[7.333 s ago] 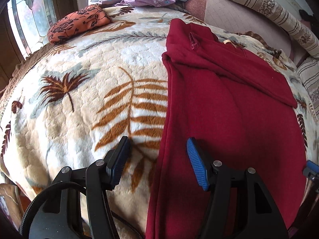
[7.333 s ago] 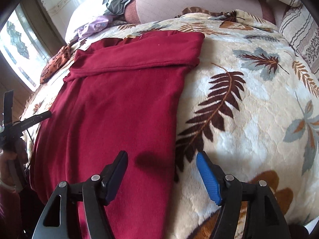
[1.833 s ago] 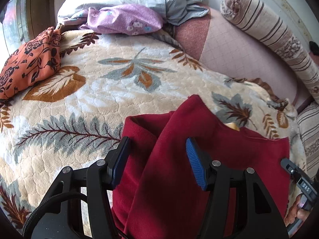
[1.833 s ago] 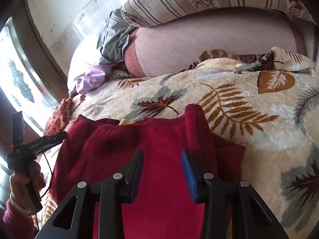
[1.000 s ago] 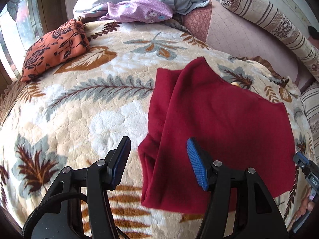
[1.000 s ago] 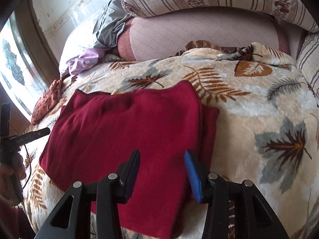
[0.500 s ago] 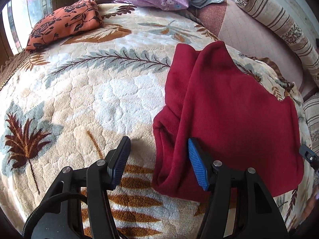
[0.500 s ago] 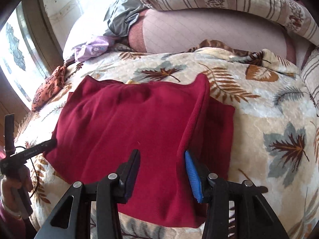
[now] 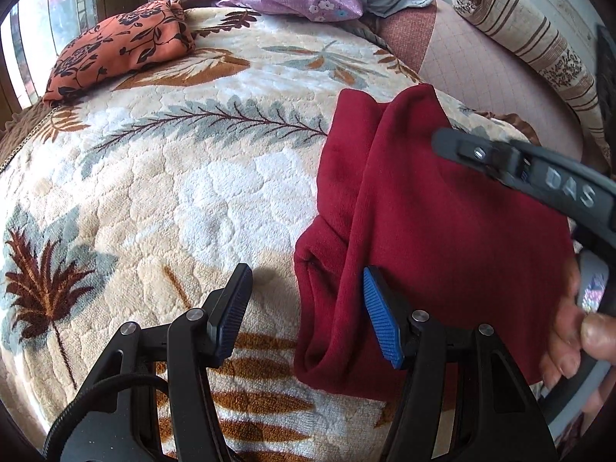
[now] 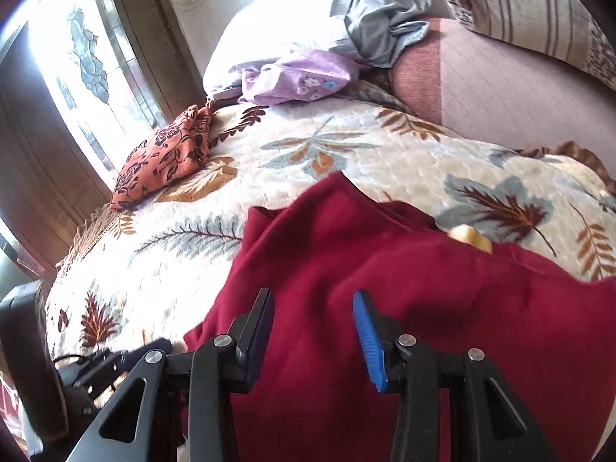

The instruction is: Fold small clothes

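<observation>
Leaf-print bed (image 9: 192, 192), bright window (image 10: 88, 77), pillows (image 9: 539, 50)

Daylight pours in from the window (image 10: 88, 77) at ten o'clock in the right wrist view, where the panes are blown out to white and the pale pillow (image 10: 277, 38) beside them glares. The blanket (image 9: 154, 177) is evenly bright, colours clear. Beneath the left tongs (image 9: 306, 317) a soft shadow falls on the pile at six o'clock. Fisheye bending curves the bed and darkens every corner. In the left wrist view the right tongs (image 9: 539, 177) at three o'clock are smeared with blur; in the right wrist view the red garment (image 10: 442, 308) is slightly soft.
</observation>
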`<state>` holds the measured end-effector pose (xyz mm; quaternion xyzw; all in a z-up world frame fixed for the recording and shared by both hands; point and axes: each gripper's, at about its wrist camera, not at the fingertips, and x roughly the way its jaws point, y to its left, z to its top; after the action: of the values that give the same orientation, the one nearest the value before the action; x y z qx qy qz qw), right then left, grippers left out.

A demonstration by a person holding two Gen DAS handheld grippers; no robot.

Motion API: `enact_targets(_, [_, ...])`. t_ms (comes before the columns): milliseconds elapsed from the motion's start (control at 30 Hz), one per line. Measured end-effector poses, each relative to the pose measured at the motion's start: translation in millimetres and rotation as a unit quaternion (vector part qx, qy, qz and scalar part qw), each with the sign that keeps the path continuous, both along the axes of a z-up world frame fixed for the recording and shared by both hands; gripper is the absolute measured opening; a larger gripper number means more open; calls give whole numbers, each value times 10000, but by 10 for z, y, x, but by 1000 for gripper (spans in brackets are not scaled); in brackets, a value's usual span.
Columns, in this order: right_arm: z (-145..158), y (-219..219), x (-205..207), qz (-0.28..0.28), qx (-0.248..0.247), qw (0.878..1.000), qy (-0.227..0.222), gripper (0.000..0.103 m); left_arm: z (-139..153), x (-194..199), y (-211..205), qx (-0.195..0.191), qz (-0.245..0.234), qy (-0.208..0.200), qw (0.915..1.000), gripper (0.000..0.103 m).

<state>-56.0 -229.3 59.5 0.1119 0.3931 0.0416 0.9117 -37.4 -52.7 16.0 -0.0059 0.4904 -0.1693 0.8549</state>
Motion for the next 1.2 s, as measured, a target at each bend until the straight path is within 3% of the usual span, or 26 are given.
enact_targets(133, [-53, 131, 393, 9, -71, 10000, 23, 37, -9, 25, -7, 5, -32, 18, 10000, 61])
enact_targets(400, [-415, 149, 960, -114, -335, 9982, 477, 36, -12, 127, 27, -222, 31, 166, 9996, 62])
enact_targets(533, [-344, 96, 979, -149, -275, 9984, 480, 36, 5, 107, 31, -241, 20, 159, 9996, 62])
enact_targets(733, [-85, 57, 697, -146, -8, 9994, 305, 36, 18, 85, 31, -239, 50, 87, 9997, 62])
enact_targets(900, [-219, 76, 712, -138, 78, 9984, 536, 36, 14, 75, 18, -196, 53, 50, 9998, 62])
enact_targets(1000, [-383, 108, 816, -93, 75, 9977, 671, 47, 14, 81, -2, -171, 48, 31, 9998, 62])
enact_targets(1100, [-384, 153, 861, -64, -106, 9976, 678, 48, 13, 84, -2, -174, 42, 30, 9998, 62])
enact_targets(1200, [-310, 113, 847, -57, 89, 9970, 766, 51, 12, 96, 2, -197, 51, 53, 9998, 62])
